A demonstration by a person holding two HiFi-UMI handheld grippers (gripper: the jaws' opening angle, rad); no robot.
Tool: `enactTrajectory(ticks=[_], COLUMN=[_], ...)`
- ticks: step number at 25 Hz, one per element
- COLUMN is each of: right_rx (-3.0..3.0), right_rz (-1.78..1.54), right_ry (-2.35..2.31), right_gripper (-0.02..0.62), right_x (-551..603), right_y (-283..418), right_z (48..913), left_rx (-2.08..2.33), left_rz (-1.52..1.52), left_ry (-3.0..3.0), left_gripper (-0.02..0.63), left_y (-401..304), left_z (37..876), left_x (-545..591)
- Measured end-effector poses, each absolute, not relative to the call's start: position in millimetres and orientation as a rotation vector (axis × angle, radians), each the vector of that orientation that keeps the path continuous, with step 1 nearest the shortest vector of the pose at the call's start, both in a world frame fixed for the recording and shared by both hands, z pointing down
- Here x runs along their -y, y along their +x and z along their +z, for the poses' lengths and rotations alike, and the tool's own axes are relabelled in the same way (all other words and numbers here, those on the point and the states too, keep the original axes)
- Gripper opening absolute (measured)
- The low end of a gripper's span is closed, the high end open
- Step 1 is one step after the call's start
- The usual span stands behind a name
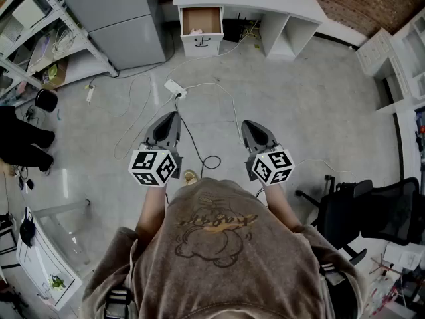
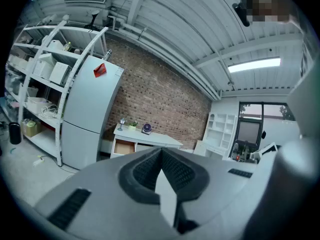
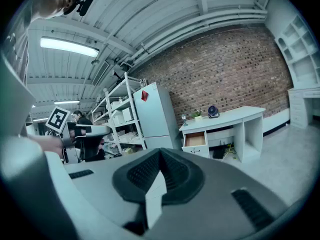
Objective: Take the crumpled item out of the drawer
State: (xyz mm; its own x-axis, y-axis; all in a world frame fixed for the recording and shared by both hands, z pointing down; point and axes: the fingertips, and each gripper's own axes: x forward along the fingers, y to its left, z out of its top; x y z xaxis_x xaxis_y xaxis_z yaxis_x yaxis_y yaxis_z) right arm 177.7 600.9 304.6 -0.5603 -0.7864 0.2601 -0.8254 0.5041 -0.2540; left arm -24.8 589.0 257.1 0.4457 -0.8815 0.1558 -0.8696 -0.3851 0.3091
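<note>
The open drawer [image 1: 201, 21] is in the left end of a white desk [image 1: 279, 2] far across the floor. Its brown inside shows, with a small pale lump [image 1: 196, 30] at the front that is too small to identify. My left gripper [image 1: 172, 117] and right gripper [image 1: 249, 125] are held side by side in front of the person's chest, pointing toward the desk, both shut and empty. The drawer [image 2: 123, 146] appears well beyond the shut left gripper [image 2: 161, 150] in the left gripper view. It also shows as the drawer [image 3: 195, 139] past the shut right gripper [image 3: 160, 152].
A grey cabinet [image 1: 126, 18] stands left of the desk, with metal shelving [image 1: 33, 25] further left. A power strip [image 1: 174, 87] and cables [image 1: 199, 145] lie on the floor between me and the desk. A black office chair [image 1: 372, 211] stands at the right, white shelves [image 1: 398, 58] behind it.
</note>
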Motion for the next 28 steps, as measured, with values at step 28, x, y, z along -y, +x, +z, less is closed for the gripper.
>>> enactTrajectory(ticks=[28], right_rx=[2.551], right_rz=[0.560], right_ry=[1.544], right_gripper=[-0.002], right_x=[-521], right_y=[109], right_z=[323], left_rx=[1.342], left_rz=[-0.021], left_ry=[2.406], left_gripper=[0.008], left_y=[-98], left_z=[290], left_x=[-486])
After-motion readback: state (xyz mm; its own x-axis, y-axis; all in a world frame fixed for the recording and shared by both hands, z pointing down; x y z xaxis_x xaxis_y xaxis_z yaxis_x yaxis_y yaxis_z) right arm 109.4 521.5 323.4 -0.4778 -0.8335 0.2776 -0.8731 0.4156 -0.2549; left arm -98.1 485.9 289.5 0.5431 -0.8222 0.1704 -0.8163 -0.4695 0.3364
